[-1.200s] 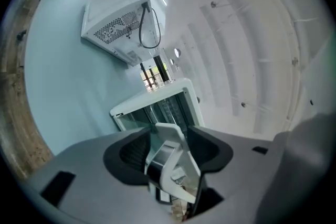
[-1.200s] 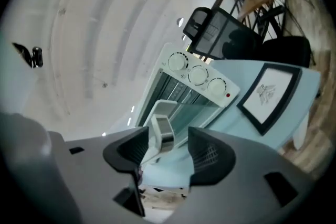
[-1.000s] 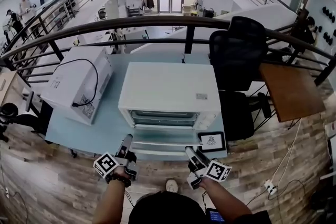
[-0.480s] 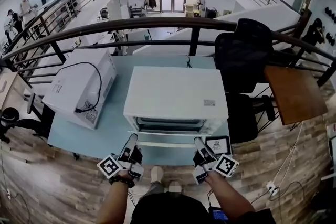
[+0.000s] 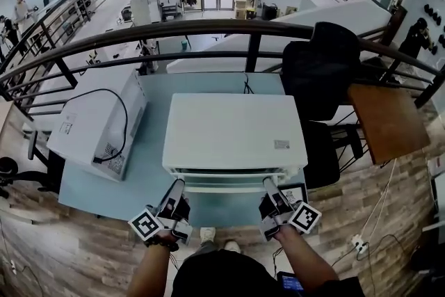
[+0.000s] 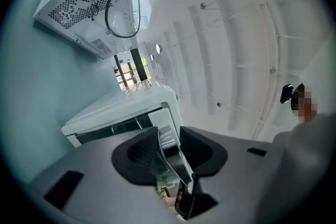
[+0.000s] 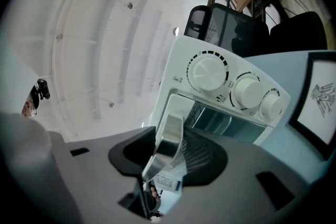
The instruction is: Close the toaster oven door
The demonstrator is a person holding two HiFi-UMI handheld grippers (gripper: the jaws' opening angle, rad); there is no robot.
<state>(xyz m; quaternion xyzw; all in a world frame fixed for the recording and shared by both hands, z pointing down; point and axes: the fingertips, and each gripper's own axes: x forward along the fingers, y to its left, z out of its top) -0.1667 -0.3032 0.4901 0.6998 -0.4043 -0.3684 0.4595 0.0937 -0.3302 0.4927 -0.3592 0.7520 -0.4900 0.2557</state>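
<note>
Nearest me, the left gripper (image 5: 176,186) and the right gripper (image 5: 268,183) meet the toaster oven's door handle (image 7: 169,136), one toward each end. The left fingers have just been closing and now clamp the shiny bar, and the right fingers are clamped on it as well. The door (image 5: 226,179) that carries the bar stands tipped up most of the way, with a dark gap showing along its top edge, so I judge the closing under way and not finished. The door should swing lightly on its bottom hinge. It looks stiff but glazed, and the polished bar looks slippery. I would hold it near both ends and press evenly, lest the toaster oven (image 5: 233,125) slide back. The oven sits midway on the pale blue worktop (image 5: 149,174), knobs (image 7: 207,73) at its right. A second white appliance (image 5: 94,122) lies beside it. Beyond stand a railing (image 5: 208,29) and a black chair (image 5: 320,69).
</note>
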